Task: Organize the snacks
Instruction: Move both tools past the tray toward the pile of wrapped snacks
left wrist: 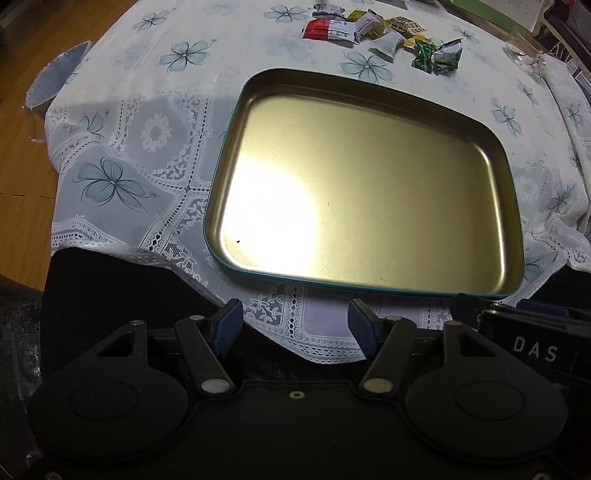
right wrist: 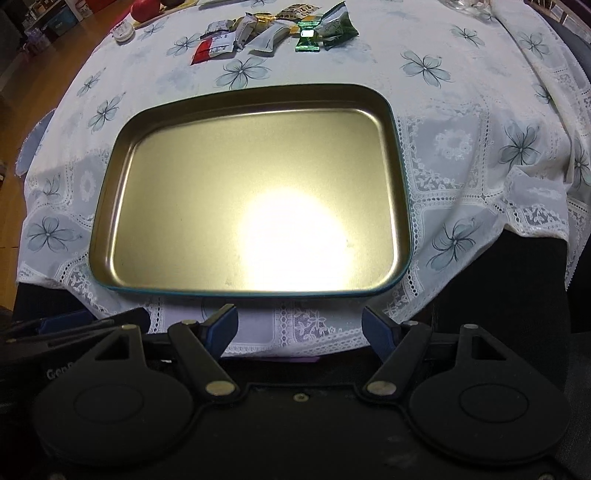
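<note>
Tin tray flat, long axis across table; snacks beyond; left gripper, right gripper released.

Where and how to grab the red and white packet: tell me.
Take the red and white packet across its short width, coming straight down from above. It lies flat on the tablecloth at the pile's left end, its left side free; other wrappers crowd its right.

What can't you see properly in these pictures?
- Words on the snacks: too small in both views.
- Table under the cloth: covered everywhere.
- Glass thing at the far right, left wrist view: see-through and small, so I can't tell what it is.
- Red thing, right wrist view: cut off by the top edge.
- Tray outside: only a thin teal rim shows.
</note>
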